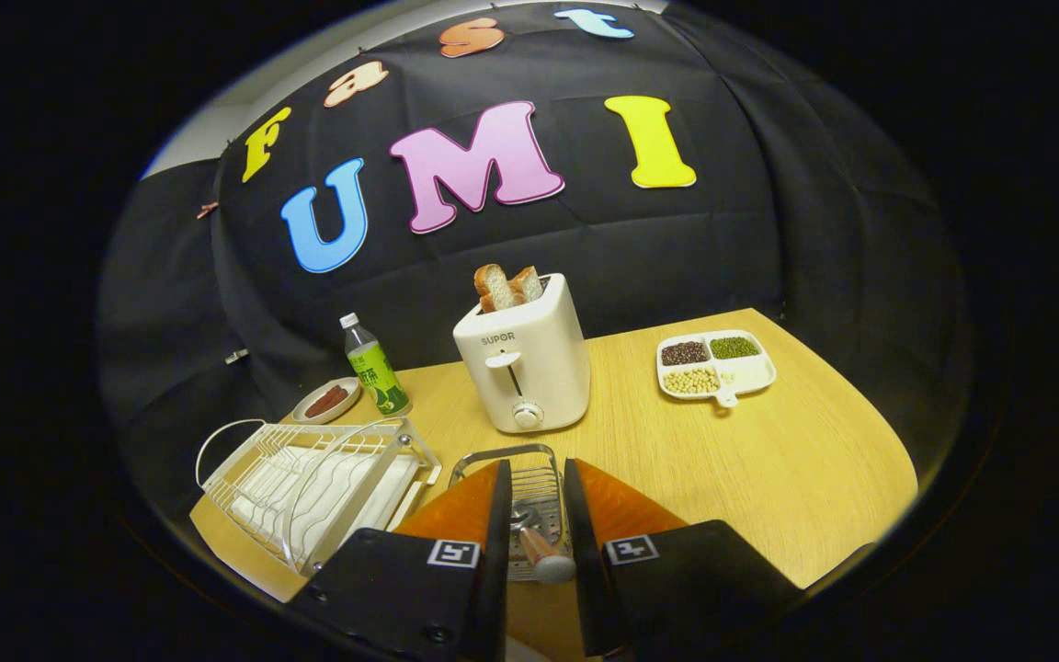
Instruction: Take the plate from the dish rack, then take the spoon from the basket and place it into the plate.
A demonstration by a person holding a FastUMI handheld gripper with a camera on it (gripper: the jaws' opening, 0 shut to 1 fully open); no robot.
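1. Wire basket (529, 460) sat just ahead of my gripper (534, 529), with the spoon (534, 542) lying in it.
2. I saw the spoon between the two fingers, its handle pointing back at me and its bowl pointing away.
3. My fingers stood apart on both sides, not pressing it yet.
4. I judged the dish rack (318, 487) was just left, and I could see no plate in it.
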